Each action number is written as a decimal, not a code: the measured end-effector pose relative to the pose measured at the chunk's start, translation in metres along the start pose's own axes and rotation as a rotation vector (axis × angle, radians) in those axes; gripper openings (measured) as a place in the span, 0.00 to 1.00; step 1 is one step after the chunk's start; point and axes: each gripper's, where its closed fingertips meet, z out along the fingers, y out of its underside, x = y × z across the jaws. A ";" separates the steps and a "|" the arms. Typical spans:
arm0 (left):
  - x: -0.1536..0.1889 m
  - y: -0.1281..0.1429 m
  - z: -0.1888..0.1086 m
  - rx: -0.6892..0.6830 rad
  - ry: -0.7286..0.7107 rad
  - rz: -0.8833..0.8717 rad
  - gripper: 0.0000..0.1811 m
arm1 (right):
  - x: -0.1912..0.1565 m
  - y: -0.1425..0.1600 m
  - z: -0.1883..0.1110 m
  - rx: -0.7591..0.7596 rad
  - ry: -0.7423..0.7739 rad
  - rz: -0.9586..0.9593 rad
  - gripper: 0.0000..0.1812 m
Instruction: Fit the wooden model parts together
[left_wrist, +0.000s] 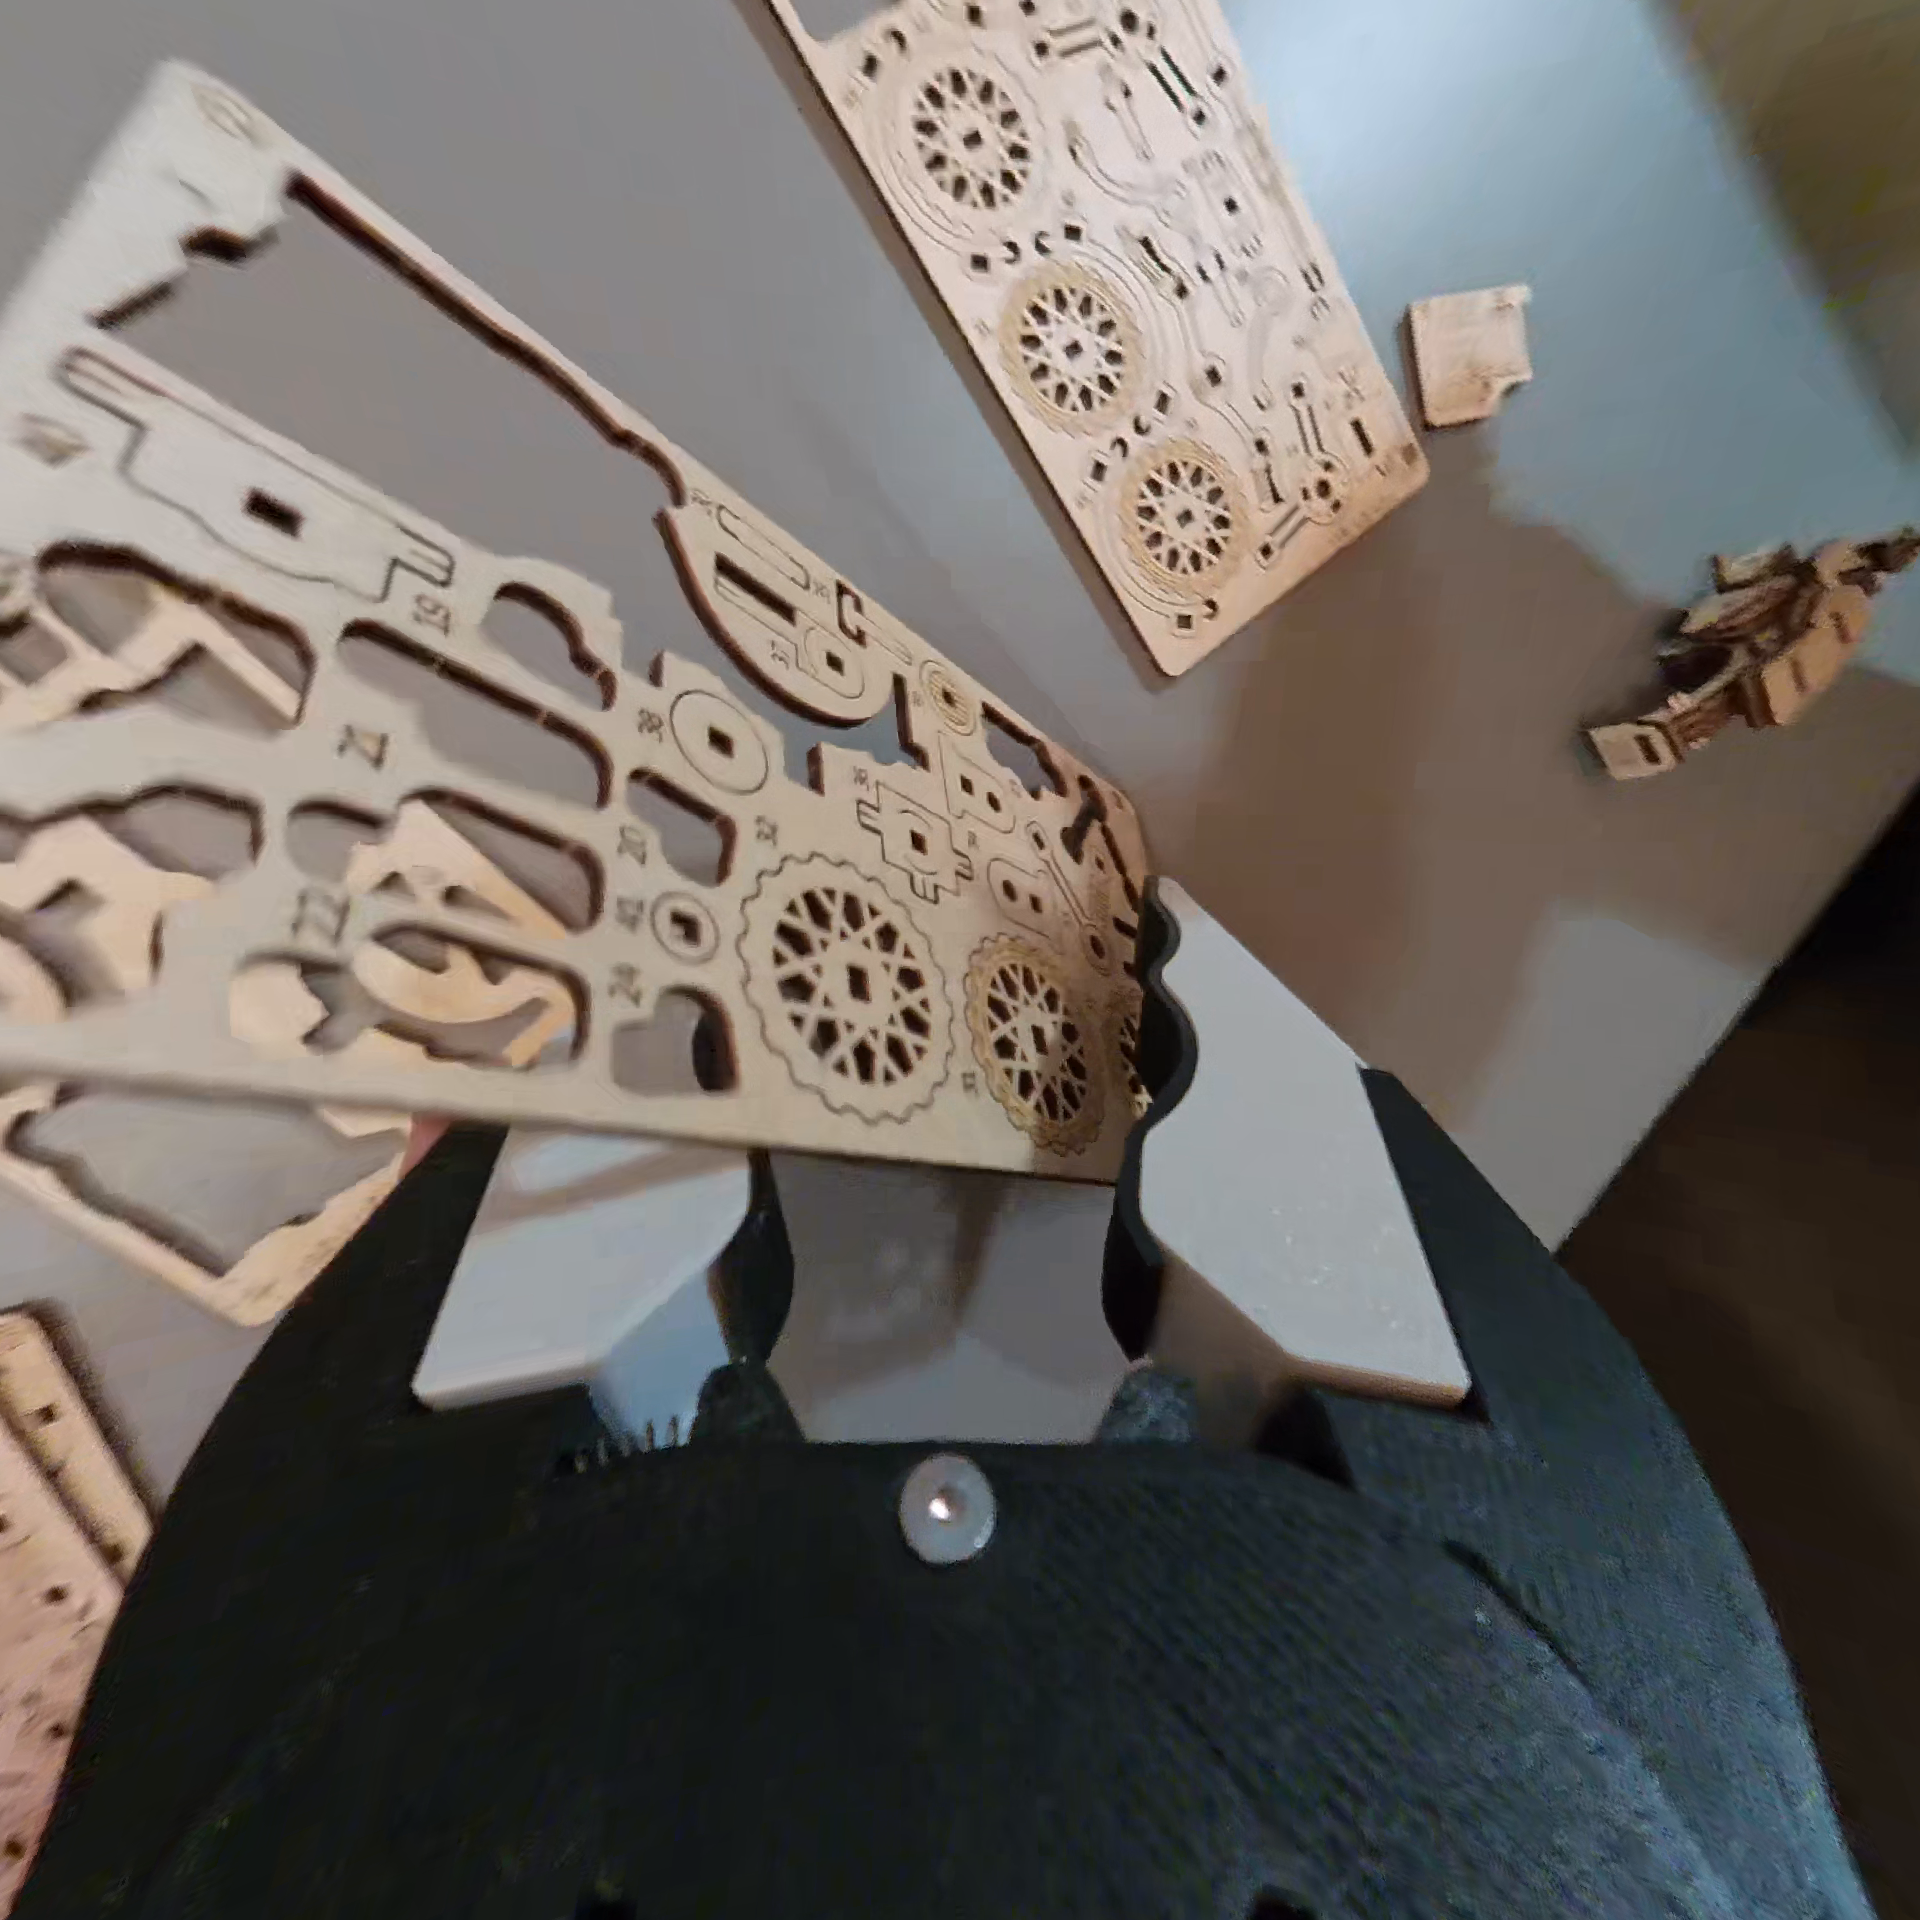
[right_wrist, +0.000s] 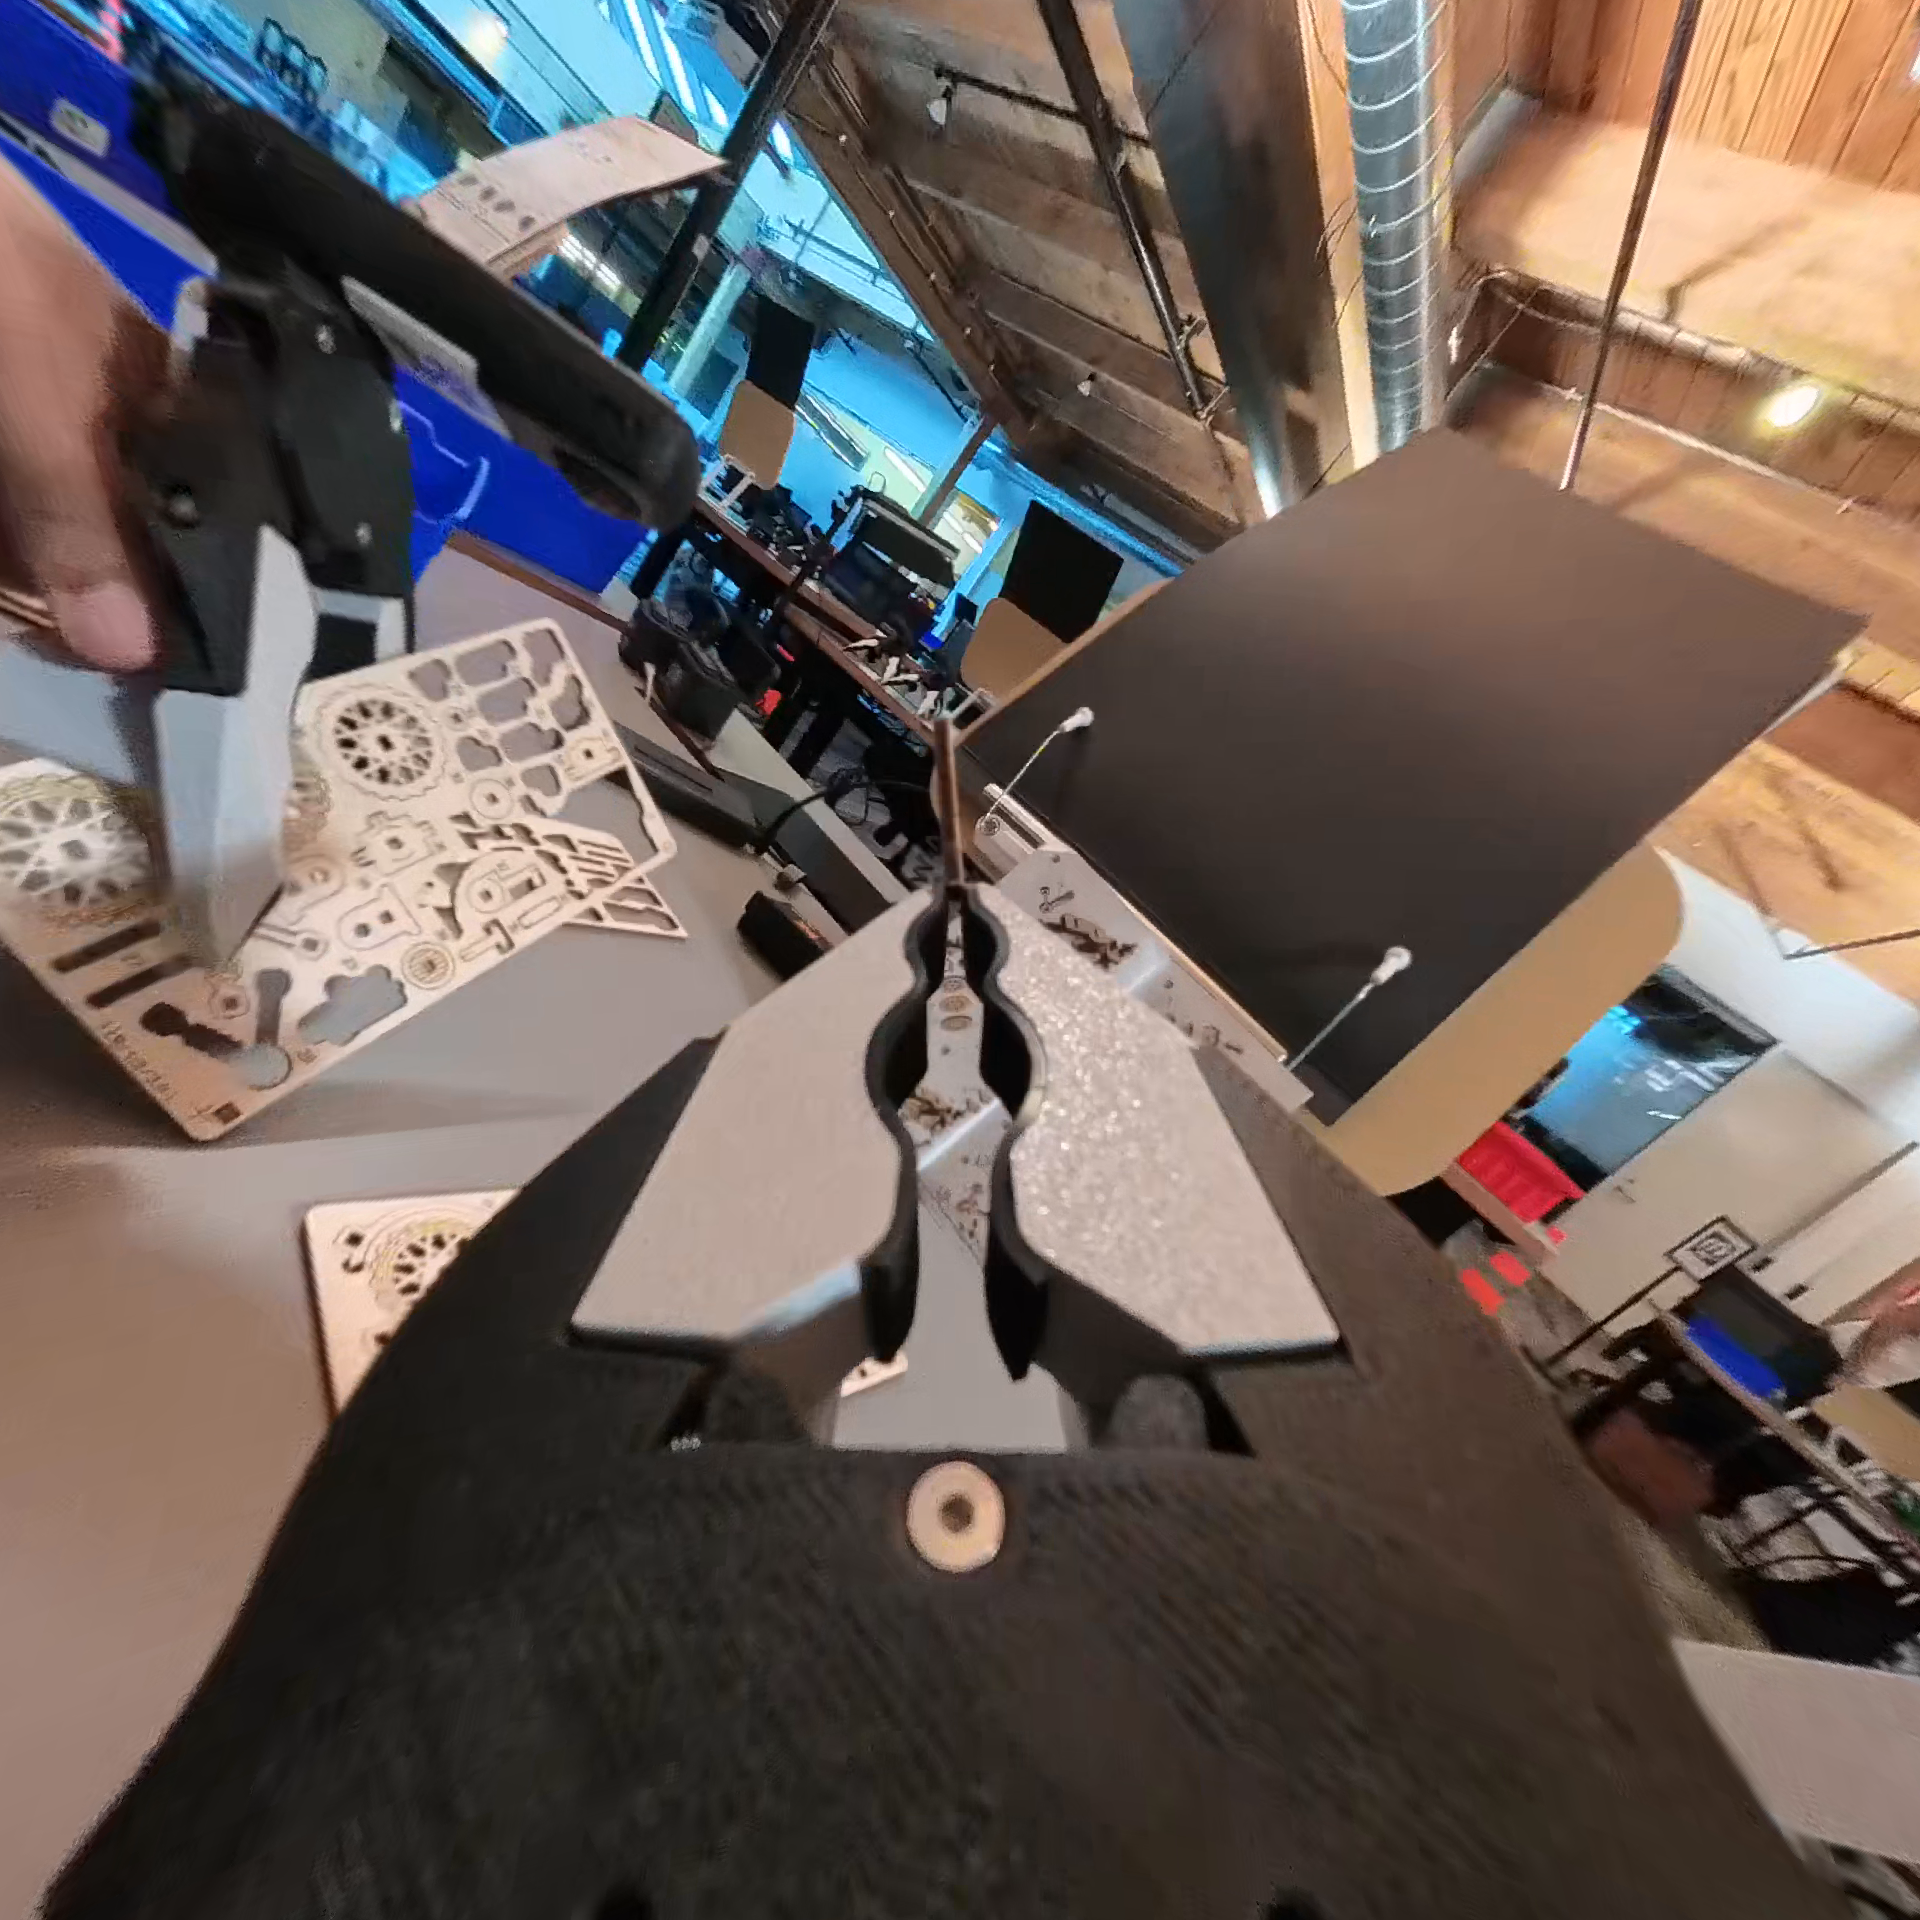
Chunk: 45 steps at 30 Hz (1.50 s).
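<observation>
Far left, the left gripper (left_wrist: 940, 1132) w/ jaws spread around the near edge of a thin wooden parts sheet (left_wrist: 582, 790), which tilts up off the grey table (left_wrist: 1299, 727). Whether the pads actually bite I can't tell. Looks light, stiff, brittle at the cut-outs, so hold the solid border, not the lacy wheels. Further right lie a 2nd sheet (left_wrist: 1101, 301), a small loose piece (left_wrist: 1470, 353), a half-built model (left_wrist: 1756, 665). Right gripper (right_wrist: 951, 914) pressed together on a thin dark stick (right_wrist: 943, 769).
</observation>
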 end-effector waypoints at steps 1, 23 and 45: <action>-0.003 -0.001 -0.001 0.004 -0.031 0.009 0.41 | -0.004 0.000 -0.004 -0.005 0.002 -0.013 0.00; 0.042 -0.028 -0.038 0.833 -0.086 -0.292 0.47 | 0.024 0.020 -0.113 -0.167 0.127 0.218 0.00; 0.041 -0.045 -0.045 0.975 0.033 -0.237 0.45 | 0.018 0.016 -0.088 -0.021 0.023 0.485 0.00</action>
